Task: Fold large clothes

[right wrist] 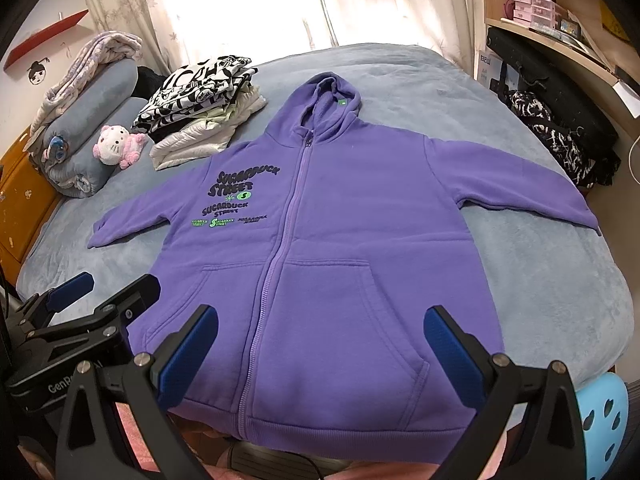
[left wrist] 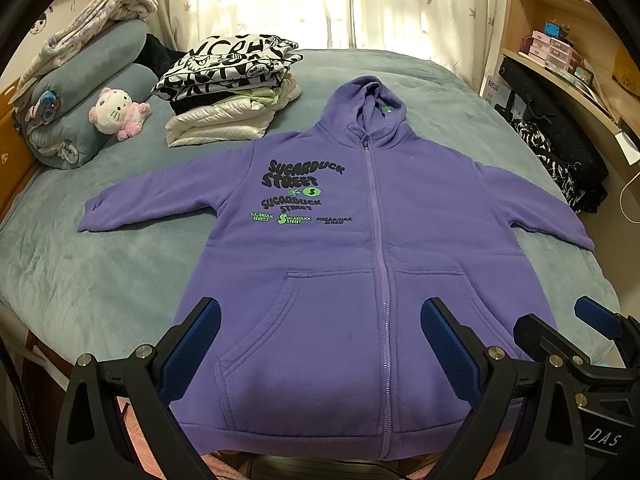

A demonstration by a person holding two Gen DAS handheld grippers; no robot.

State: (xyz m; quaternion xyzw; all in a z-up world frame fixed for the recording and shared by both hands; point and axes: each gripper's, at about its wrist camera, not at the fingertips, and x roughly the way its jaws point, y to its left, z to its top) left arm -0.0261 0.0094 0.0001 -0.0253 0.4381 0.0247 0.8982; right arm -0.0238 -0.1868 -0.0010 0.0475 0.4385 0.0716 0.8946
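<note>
Two grippers hang over the near edge of the bed [left wrist: 100, 280], both spread wide and holding nothing.

From the left wrist view, the left gripper [left wrist: 320, 344] sits above the hem and left pocket of the purple hoodie [left wrist: 320, 248], which lies face up and zipped, sleeves out to either side, hood pointing toward the curtains. The right gripper [left wrist: 560, 320] shows at the right edge, also released. A stack of folded clothes [left wrist: 232, 92] rests well beyond the left sleeve [left wrist: 152, 204], near a pink plush toy [left wrist: 118, 112].

From the right wrist view, the right gripper [right wrist: 320, 344] hovers over the right pocket, with the right sleeve [right wrist: 520, 188] stretched toward the far side.

Judging by the thick fleece, the hoodie should be soft, fairly heavy and not slippery (it will sag if lifted by one point). The cuffs or shoulder seams look like sound places to pinch for folding the sleeves inward first.
</note>
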